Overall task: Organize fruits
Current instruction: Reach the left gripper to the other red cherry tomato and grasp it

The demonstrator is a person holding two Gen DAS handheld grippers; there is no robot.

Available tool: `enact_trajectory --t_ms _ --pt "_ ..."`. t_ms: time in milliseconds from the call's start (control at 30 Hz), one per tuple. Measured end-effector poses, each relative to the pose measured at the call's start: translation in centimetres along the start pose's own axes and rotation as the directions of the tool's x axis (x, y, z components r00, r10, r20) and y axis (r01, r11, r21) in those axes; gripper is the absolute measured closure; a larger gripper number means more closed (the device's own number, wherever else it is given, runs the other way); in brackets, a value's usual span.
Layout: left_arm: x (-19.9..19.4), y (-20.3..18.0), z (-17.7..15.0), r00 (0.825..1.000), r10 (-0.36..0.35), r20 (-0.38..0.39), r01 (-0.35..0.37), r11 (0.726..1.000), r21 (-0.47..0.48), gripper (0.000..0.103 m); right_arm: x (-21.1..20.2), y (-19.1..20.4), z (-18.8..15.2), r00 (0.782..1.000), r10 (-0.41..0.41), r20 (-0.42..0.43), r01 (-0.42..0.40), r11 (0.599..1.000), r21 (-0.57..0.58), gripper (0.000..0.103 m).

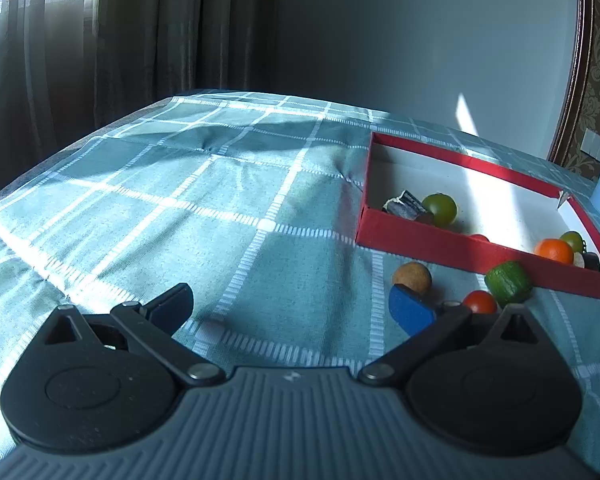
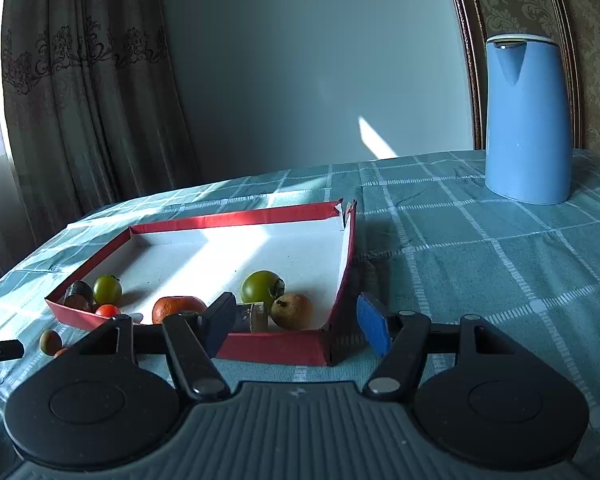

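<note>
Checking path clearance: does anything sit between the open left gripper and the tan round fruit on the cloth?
Nothing visible does. The left gripper is open, and only bare checked tablecloth separates it from the tan round fruit.

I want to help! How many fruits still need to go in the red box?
Several fruits already sit in the red box, like the orange. Both hand-held grippers are open, holding nothing. Three remain on the cloth: brown ball, red tomato, green chunk.
</note>
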State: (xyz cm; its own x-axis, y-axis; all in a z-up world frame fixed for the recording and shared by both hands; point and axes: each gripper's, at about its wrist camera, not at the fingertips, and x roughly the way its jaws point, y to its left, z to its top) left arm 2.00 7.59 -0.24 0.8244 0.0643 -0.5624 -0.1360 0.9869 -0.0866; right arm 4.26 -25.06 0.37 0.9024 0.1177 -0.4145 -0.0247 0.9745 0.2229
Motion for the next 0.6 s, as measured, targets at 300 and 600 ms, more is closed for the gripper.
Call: enact_trajectory --t_ms 300,600 --pt "0.0 -0.5 -0.1 1.0 0.027 -0.003 -0.027 0.999 0.027 0.0 -0.5 -1.6 -1.0 0.999 -0.003 -0.037 0.006 0.997 0.08 0.027" --pt "-1.1 -1.6 -0.5 0.998 -0.046 0.043 0.041 0.993 0.11 0.0 0.0 -3.1 -1.4 0.997 0.018 -0.082 -0.003 0.984 0.177 0.027"
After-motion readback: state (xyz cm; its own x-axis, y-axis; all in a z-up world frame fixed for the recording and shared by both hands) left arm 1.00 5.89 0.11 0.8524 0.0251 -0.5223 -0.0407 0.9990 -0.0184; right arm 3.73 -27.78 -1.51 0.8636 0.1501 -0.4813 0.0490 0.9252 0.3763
